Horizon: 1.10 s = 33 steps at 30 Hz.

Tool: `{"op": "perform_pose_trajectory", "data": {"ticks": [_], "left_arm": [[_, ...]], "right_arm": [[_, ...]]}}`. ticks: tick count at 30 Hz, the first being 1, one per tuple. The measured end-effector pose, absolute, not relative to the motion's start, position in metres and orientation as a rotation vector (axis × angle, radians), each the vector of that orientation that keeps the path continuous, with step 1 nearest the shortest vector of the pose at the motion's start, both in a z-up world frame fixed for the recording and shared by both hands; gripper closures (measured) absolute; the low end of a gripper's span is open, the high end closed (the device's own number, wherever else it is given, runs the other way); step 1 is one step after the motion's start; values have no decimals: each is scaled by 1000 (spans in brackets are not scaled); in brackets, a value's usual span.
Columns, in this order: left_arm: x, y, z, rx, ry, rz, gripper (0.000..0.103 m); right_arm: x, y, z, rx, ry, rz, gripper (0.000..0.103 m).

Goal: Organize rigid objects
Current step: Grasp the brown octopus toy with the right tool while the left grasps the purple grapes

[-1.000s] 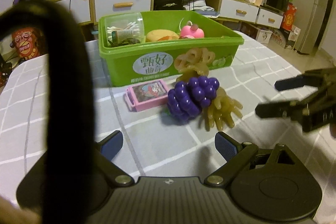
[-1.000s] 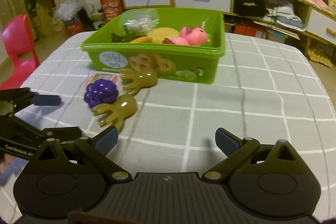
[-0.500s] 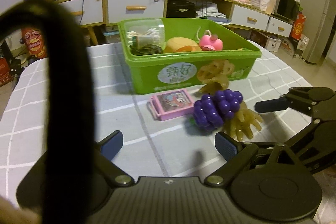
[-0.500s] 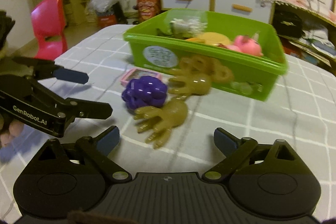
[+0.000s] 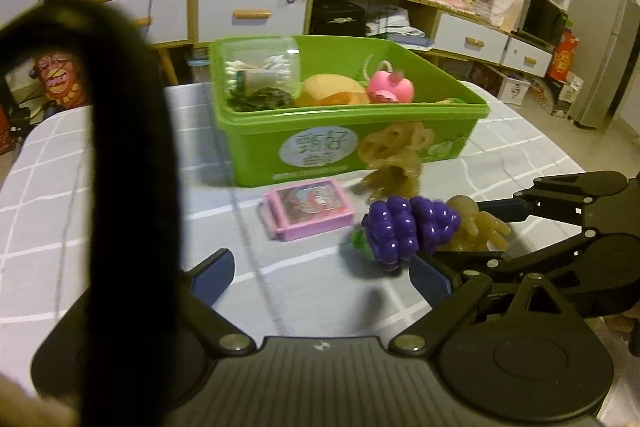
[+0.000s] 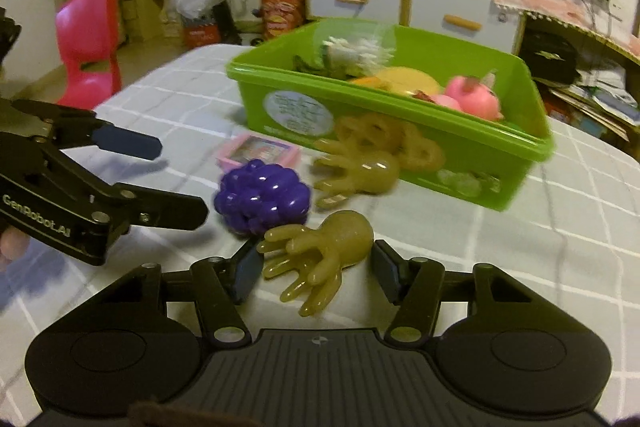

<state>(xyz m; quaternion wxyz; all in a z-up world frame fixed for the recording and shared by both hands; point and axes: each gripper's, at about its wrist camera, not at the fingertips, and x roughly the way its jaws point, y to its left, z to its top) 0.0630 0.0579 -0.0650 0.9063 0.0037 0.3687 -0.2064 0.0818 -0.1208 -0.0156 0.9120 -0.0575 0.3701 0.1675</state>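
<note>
Now my right gripper (image 6: 316,273) is closing around one of two glossy, rubbery tan hand toys (image 6: 320,251), pads not yet pressing it. Just ahead lie one knobbly purple grape bunch (image 6: 262,197) and one flat pink case (image 6: 258,151) (beside the green bin (image 6: 400,143)). My left gripper (image 5: 320,277) stands apart, empty.

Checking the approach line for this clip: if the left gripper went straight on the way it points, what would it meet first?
Probably the bare tablecloth between its open jaws. Beyond that lies the pink card box, then the green bin. The purple grapes sit right of that line, though depth is unclear.
</note>
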Motion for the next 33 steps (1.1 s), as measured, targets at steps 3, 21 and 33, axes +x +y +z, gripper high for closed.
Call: {"op": "perform_pose_trajectory", "data": {"ticks": [3,21,33], "left_arm": [[64,47,-64,7,765,-448,33],[73,-5,-70,35,829,-473,36],[80,2,-68,-9,864,-408,67]], "right_arm": [[80,-137,-17,-100,763,314,40],[77,-173,-18,-70,779,239,40],[75,-184,-15,-62,776,215,40]]}}
